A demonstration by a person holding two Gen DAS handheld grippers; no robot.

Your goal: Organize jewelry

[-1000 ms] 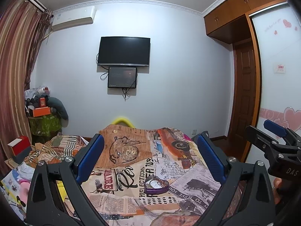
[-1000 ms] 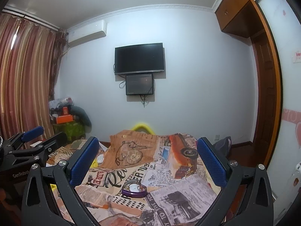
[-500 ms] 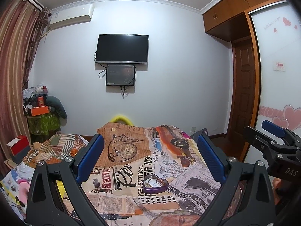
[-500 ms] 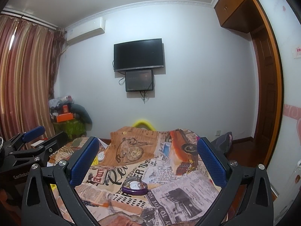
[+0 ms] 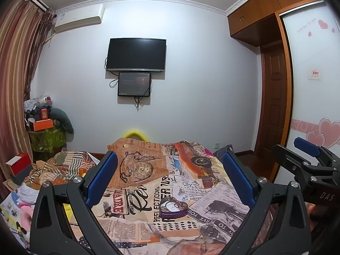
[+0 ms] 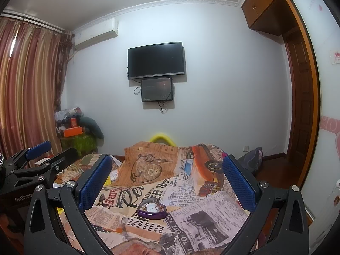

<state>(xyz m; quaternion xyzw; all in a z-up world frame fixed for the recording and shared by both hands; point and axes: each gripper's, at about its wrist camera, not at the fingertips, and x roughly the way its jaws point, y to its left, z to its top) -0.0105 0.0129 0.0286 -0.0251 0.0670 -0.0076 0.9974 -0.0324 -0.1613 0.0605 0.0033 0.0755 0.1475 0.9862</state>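
Note:
A purple heart-shaped tin (image 5: 173,207) lies open on the newspaper-print cloth (image 5: 191,191) with small jewelry pieces inside. It also shows in the right wrist view (image 6: 152,209). My left gripper (image 5: 170,180) is open and empty, held above and short of the tin. My right gripper (image 6: 166,180) is open and empty too, at about the same height. The right gripper shows at the right edge of the left wrist view (image 5: 308,161). The left gripper shows at the left edge of the right wrist view (image 6: 31,165).
The cloth covers a table whose far edge meets a yellow chair back (image 5: 136,135). Striped fabric and clutter (image 5: 59,165) lie to the left. A red box (image 5: 18,165) and a piled stand (image 5: 45,133) sit by the curtain. A wooden door (image 5: 274,97) is at right.
Both views have tilted slightly upward, so the tin sits a little lower in frame. Both grippers stay open and empty.

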